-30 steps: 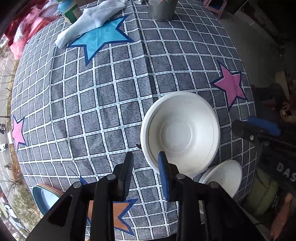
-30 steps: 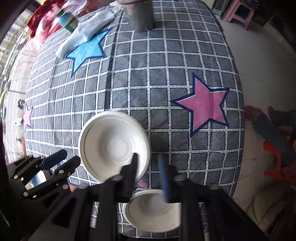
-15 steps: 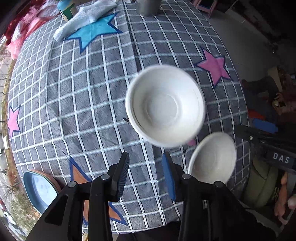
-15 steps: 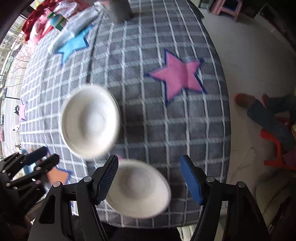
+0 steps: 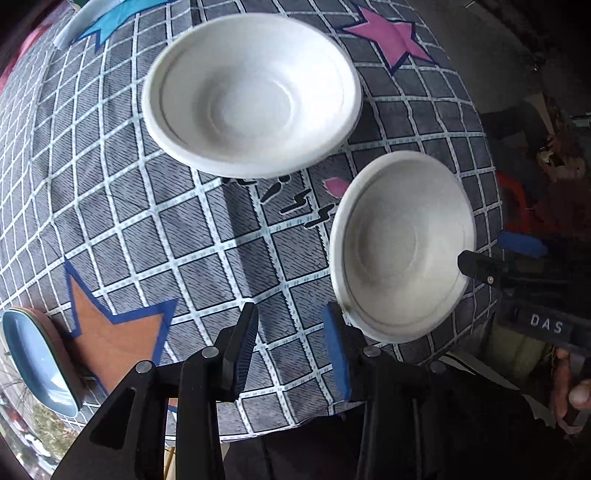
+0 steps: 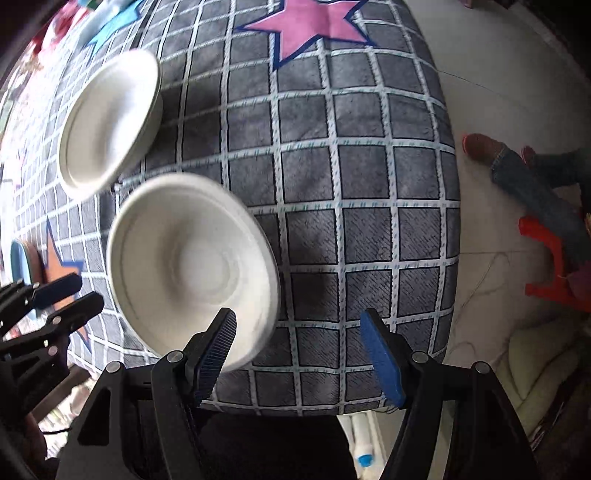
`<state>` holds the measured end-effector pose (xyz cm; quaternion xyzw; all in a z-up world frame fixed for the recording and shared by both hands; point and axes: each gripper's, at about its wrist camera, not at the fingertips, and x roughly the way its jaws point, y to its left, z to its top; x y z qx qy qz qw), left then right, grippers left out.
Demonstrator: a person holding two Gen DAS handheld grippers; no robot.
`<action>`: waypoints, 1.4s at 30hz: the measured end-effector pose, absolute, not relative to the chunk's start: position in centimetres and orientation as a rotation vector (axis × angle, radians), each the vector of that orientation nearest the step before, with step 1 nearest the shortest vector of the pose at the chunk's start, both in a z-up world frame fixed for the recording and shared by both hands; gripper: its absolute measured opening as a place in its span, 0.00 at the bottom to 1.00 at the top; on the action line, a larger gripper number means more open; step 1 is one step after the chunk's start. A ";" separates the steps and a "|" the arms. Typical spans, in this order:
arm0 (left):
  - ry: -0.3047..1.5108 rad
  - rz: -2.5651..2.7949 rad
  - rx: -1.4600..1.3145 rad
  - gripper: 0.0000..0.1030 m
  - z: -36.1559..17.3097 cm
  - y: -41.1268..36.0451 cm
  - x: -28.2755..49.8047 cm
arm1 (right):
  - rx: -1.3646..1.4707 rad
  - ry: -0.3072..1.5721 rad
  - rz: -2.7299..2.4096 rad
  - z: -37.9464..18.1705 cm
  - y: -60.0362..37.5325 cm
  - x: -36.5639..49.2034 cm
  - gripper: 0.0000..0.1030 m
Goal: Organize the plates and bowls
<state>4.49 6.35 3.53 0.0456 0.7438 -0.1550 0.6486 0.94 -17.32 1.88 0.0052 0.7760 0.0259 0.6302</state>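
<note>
1. Sitting on the tabletop (image 5: 207,251) are two white bowls, near each other but not touching. The far bowl (image 5: 251,92) is out toward the middle. The near bowl (image 5: 402,247) is by the front edge, and a bit of it seems to stick out past the edge.
2. The right gripper (image 6: 299,354) is wide open and holds nothing. Its left finger is right next to the near bowl's (image 6: 192,266) rim, maybe touching it. I cannot tell for sure, as the picture is blurry there.
3. The left gripper (image 5: 291,350) is partly open and holds nothing too. It hangs over the cloth, with the near bowl just to its right.
4. A stack of plates (image 5: 37,354), blue on top, sits at the left edge of the tabletop, well apart from the bowls.
5. The cloth (image 6: 369,184) has gray squares and big stars. A pink star (image 6: 314,26) lies far behind the bowls.
6. I think the step now is picking up the near bowl, so it can go inside the far bowl (image 6: 110,118).
7. For that, the right gripper needs to slide left so the rim sits between its two fingers. Then it can squeeze.
8. The bowl looks light and thin. A push could bump it off the edge, so a soft, slow move seems best.
</note>
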 end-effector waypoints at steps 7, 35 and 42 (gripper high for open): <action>1.707 -0.321 0.117 0.39 2.4 4.9 3.9 | -0.074 1.754 0.113 1.6 -16.3 0.4 0.69; 1.647 -0.146 -0.079 0.39 4.2 11.3 5.2 | 0.016 1.639 0.155 4.7 -15.0 8.2 0.69; 1.614 -0.025 -0.203 0.39 5.9 14.7 10.5 | 0.022 1.595 0.176 6.1 -14.8 14.5 0.69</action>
